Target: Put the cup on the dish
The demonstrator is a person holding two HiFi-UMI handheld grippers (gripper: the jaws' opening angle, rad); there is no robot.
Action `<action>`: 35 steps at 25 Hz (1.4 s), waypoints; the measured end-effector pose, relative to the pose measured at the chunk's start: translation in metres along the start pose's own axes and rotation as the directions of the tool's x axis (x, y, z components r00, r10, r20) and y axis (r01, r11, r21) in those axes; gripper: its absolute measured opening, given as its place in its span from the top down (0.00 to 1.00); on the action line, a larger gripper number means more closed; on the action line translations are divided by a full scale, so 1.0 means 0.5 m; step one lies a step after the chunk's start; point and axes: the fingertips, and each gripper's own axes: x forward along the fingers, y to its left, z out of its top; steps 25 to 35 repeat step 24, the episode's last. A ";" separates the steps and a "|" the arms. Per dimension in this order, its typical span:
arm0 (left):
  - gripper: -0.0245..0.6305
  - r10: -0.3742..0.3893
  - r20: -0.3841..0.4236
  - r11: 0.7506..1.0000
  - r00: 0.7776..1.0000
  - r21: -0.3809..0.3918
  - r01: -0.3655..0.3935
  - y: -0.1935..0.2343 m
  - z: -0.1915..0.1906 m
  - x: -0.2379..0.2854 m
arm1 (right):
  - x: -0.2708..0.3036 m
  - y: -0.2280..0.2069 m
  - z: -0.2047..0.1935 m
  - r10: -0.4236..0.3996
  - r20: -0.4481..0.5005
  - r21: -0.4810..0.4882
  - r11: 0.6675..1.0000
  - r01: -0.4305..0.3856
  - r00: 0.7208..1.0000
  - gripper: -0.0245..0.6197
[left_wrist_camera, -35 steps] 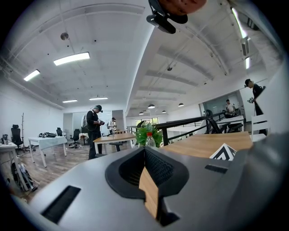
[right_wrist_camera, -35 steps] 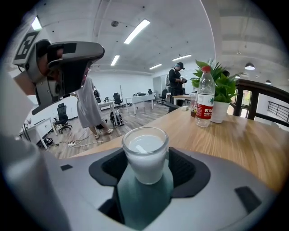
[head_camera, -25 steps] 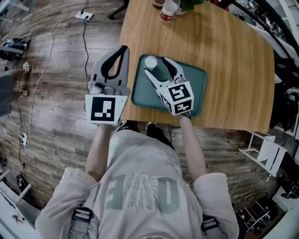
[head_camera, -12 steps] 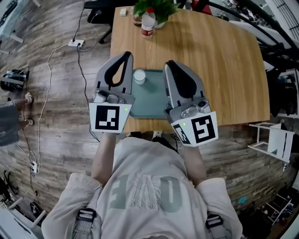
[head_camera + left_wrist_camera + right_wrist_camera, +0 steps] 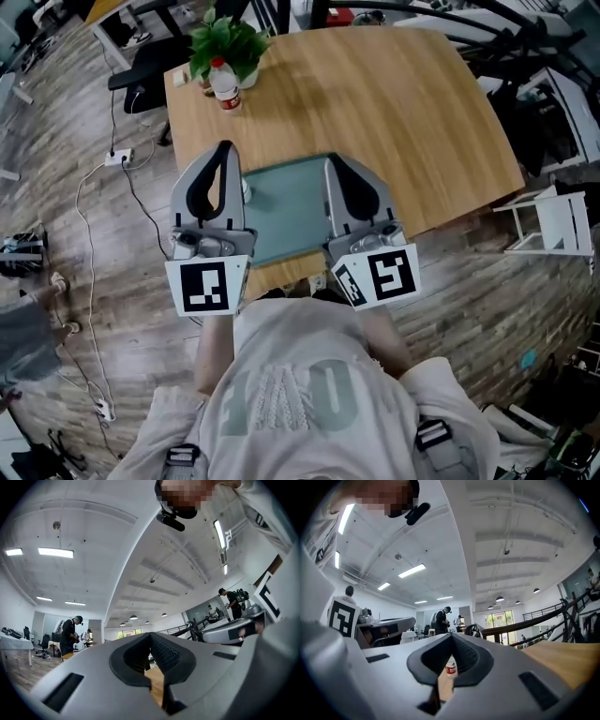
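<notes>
A green dish (image 5: 286,202) lies on the near edge of the wooden table (image 5: 375,103). Only a white sliver of the cup (image 5: 246,191) shows at the dish's left edge; the rest is hidden behind my left gripper (image 5: 223,146). That gripper is held up over the dish's left side, shut and empty. My right gripper (image 5: 336,162) stands over the dish's right side, also shut with nothing in it. Both gripper views look out level across the room, and the jaw tips of the left gripper (image 5: 150,634) and the right gripper (image 5: 451,635) meet.
A bottle with a red cap (image 5: 225,86) and a potted plant (image 5: 225,42) stand at the table's far left corner; the bottle (image 5: 450,667) shows between the right jaws. A power strip with cables (image 5: 117,157) lies on the floor at the left. A white rack (image 5: 553,220) stands to the right.
My right gripper has drawn back from the cup on the dish and closed empty. Both grippers now stand raised side by side, and the cup stays on the dish.
</notes>
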 end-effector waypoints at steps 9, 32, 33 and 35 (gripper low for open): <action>0.95 -0.047 0.002 0.999 0.999 0.008 0.047 -0.031 0.003 0.019 | -0.028 -0.050 0.006 -0.086 -0.010 -0.032 0.996 0.085 0.996 0.93; 0.95 -0.057 -0.041 0.998 0.998 -0.004 0.057 -0.041 -0.027 0.026 | -0.012 -0.043 -0.003 -0.079 -0.040 -0.054 0.996 0.077 0.996 0.93; 0.95 -0.057 -0.041 0.998 0.998 -0.004 0.057 -0.041 -0.027 0.026 | -0.012 -0.043 -0.003 -0.079 -0.040 -0.054 0.996 0.077 0.996 0.93; 0.95 -0.057 -0.041 0.998 0.998 -0.004 0.057 -0.041 -0.027 0.026 | -0.012 -0.043 -0.003 -0.079 -0.040 -0.054 0.996 0.077 0.996 0.93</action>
